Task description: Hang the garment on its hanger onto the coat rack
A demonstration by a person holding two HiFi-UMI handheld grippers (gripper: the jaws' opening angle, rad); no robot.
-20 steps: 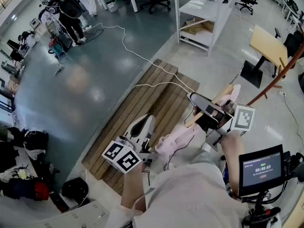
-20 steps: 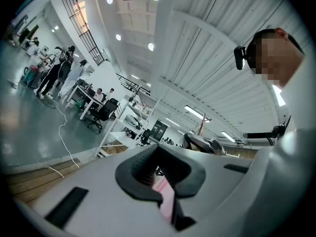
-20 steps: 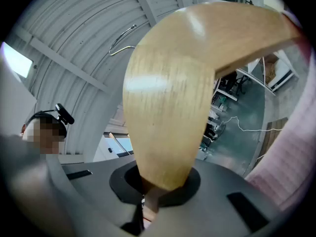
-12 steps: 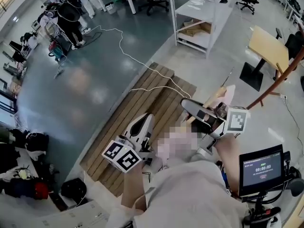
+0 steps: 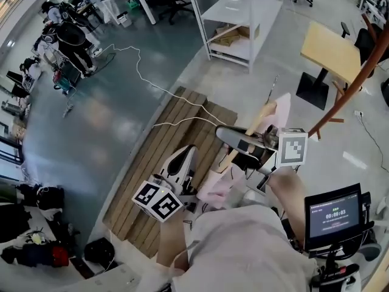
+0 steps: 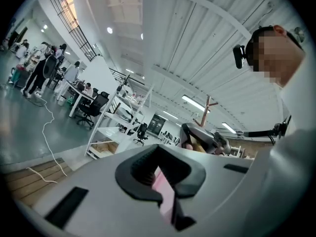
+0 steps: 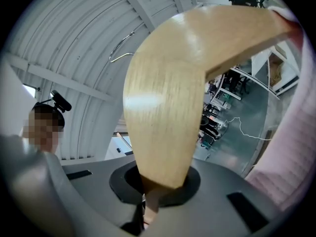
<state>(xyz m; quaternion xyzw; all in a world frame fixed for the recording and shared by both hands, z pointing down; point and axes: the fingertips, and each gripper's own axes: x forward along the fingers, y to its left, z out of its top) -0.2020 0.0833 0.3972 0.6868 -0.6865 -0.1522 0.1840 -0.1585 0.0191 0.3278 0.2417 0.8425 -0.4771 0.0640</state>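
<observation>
The wooden hanger (image 5: 260,119), clenched in the right hand-held gripper (image 7: 150,194), is now raised nearer to the coat rack (image 5: 343,97). The pink garment (image 5: 216,187) is kept pinched by the left hand-held gripper (image 6: 160,184), so hooking seems close.

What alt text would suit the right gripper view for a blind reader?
The right claw grips one end of a wooden hanger that fills the frame, its metal hook at upper left; pink garment edges the right side.

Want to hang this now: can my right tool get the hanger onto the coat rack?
Probably yes: open floor lies between the coat rack and the wooden hanger in the right tool, though the left tool, shut on the pink garment, may hold it back.
</observation>
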